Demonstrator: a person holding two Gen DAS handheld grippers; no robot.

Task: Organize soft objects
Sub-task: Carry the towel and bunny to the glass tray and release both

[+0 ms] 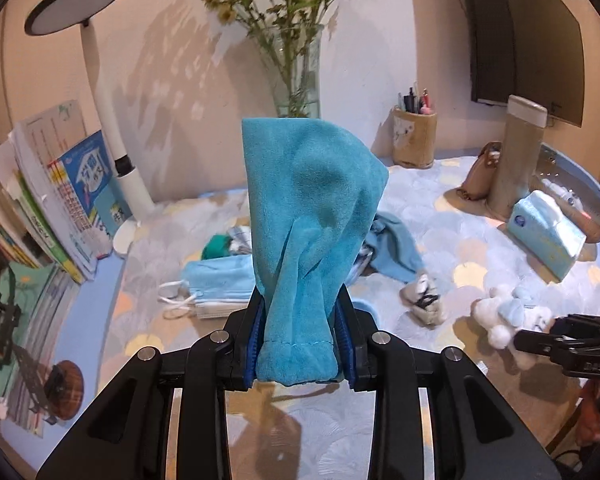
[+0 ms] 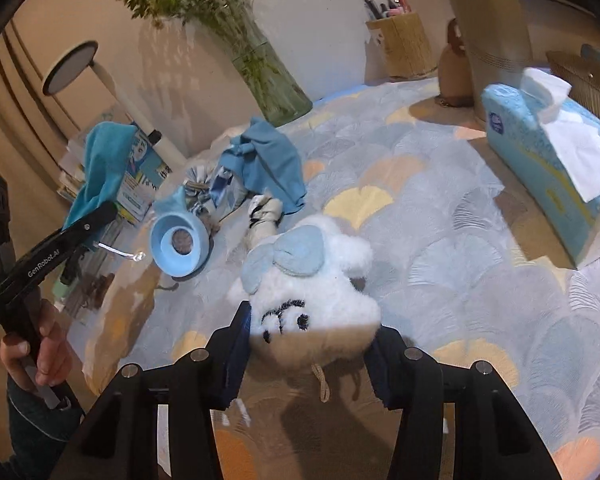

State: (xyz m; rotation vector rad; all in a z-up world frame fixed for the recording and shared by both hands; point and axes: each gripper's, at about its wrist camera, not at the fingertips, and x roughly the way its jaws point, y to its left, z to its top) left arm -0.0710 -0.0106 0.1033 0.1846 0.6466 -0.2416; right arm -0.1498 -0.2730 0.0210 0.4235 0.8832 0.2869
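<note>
The left tool point(image 1: 300, 344) is pinched on a turquoise cloth point(image 1: 308, 216), which stands bunched between its blue pads and rises clear of the surface point(image 1: 440, 216). In the right wrist view the same cloth hangs from that tool at the far left, in front of a stack of books point(image 2: 140, 184), with a hand point(image 2: 36, 356) gripping the handle below.

The right tool point(image 2: 308, 344) is clamped on a white plush toy point(image 2: 312, 292) with a pale blue bow; both pads press into its fur, and the toy sits on the patterned cover of the surface.

Behind it lie a second blue cloth point(image 2: 268, 160), a small striped sock-like bundle point(image 2: 264, 216) and a blue funnel-shaped item point(image 2: 180, 244). A pile of face masks point(image 1: 216, 284) lies left of the lifted cloth. A tissue pack point(image 2: 548, 164) sits to the right, a vase point(image 2: 272, 84) of stems and a pen holder point(image 2: 404, 44) at the back by the wall, and a desk lamp point(image 1: 100, 92) beside the books.
</note>
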